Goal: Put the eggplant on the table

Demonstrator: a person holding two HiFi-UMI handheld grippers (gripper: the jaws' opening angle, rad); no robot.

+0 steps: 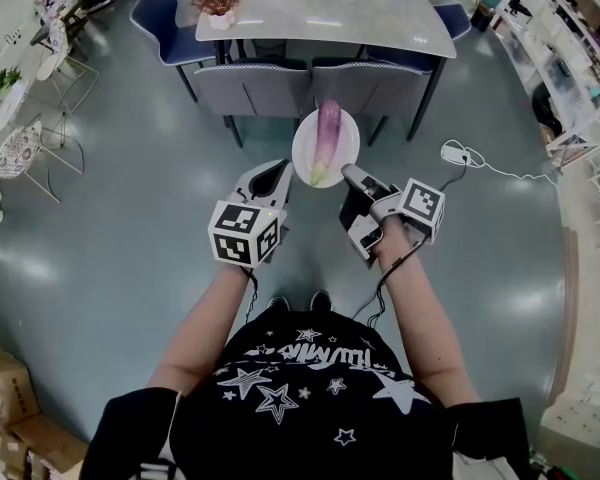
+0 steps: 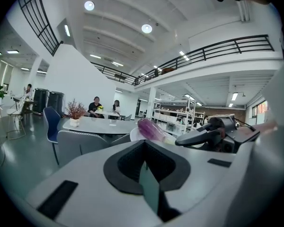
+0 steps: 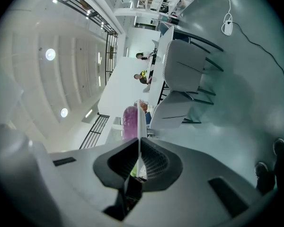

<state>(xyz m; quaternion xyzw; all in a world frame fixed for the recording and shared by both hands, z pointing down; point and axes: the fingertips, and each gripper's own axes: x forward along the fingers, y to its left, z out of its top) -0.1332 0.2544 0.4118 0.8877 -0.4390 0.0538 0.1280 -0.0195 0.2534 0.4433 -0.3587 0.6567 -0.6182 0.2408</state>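
Eggplant (image 1: 326,136) on plate (image 1: 304,164) between left claw (image 1: 279,174), right claw (image 1: 352,176); chairs (image 1: 252,88) before table (image 1: 320,13).

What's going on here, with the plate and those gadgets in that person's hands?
A person stands facing a long white table and holds a two-jaw gripper in each hand. The right gripper is clamped on the rim of a round white plate, which is held up in the air with a purple eggplant lying on it. The left gripper has its jaws together, with its tip by the plate's left rim. The eggplant is not yet on the table, which lies ahead beyond grey chairs.
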